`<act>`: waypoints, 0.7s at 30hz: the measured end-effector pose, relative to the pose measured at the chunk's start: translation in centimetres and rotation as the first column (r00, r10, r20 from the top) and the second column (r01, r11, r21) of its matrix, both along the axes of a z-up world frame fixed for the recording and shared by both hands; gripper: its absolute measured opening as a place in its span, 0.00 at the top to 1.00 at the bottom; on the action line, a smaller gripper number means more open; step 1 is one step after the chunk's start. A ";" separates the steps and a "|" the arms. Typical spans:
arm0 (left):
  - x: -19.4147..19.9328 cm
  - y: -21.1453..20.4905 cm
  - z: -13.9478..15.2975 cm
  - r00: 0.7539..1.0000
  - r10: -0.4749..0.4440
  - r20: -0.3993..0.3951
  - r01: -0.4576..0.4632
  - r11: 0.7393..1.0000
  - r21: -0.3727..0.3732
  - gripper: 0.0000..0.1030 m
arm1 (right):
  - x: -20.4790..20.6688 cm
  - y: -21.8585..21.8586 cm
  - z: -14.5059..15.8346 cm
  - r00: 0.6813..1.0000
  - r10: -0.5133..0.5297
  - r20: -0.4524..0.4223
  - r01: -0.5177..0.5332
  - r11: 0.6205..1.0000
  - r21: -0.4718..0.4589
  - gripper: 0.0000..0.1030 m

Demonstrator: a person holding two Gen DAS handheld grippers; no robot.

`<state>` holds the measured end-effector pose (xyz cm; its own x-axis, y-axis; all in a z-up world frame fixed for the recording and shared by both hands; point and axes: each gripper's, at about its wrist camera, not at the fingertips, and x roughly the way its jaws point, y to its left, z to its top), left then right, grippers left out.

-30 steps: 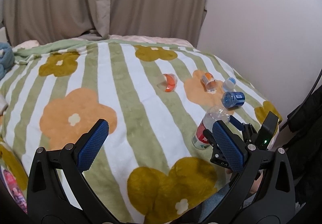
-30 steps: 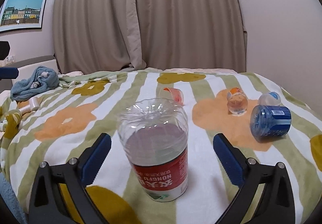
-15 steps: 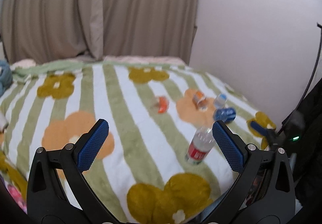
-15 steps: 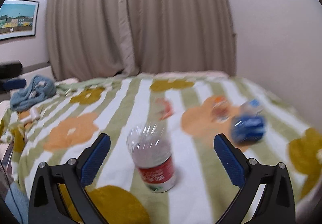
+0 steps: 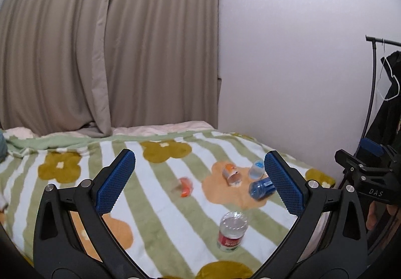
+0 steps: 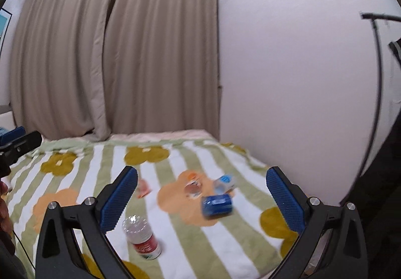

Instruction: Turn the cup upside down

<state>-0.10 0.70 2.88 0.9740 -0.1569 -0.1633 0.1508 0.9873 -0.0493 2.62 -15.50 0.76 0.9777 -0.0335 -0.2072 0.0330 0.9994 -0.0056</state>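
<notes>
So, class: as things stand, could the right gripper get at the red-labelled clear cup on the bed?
Probably yes: the right gripper is open and empty, and nothing lies between it and the red-labelled cup, which stands apart on the blanket.

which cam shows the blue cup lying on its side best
Right wrist view: the blue cup lies whole and unobstructed, though slightly blurred. In the left wrist view the cup is partly hidden behind a pad of the left hand-held gripper.

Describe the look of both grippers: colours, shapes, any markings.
Both match: the left gripper and right gripper have black angular frames with triangular cutouts, silver screws at the joints, and flat blue finger pads with a dotted grip texture. Seen from the left wrist camera, the right gripper's black body carries white "DAS" lettering.
</notes>
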 end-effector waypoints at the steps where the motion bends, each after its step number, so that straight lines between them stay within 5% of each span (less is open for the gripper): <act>1: 0.0 -0.1 -0.2 1.000 0.000 0.001 0.000 1.000 -0.002 0.00 | -0.2 0.0 0.0 1.000 -0.013 0.004 0.013 1.000 -0.002 0.00; 21: 0.0 -1.7 -1.3 1.000 -0.026 -0.009 0.026 0.999 0.019 0.00 | -1.0 -0.6 -0.2 0.996 -0.093 0.001 0.093 0.996 0.015 0.00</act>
<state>-0.12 -1.03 1.61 0.9682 -0.1792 -0.1746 0.1764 0.9838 -0.0316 1.62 -16.09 0.52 0.9708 -0.1213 -0.2070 0.1260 0.9920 0.0096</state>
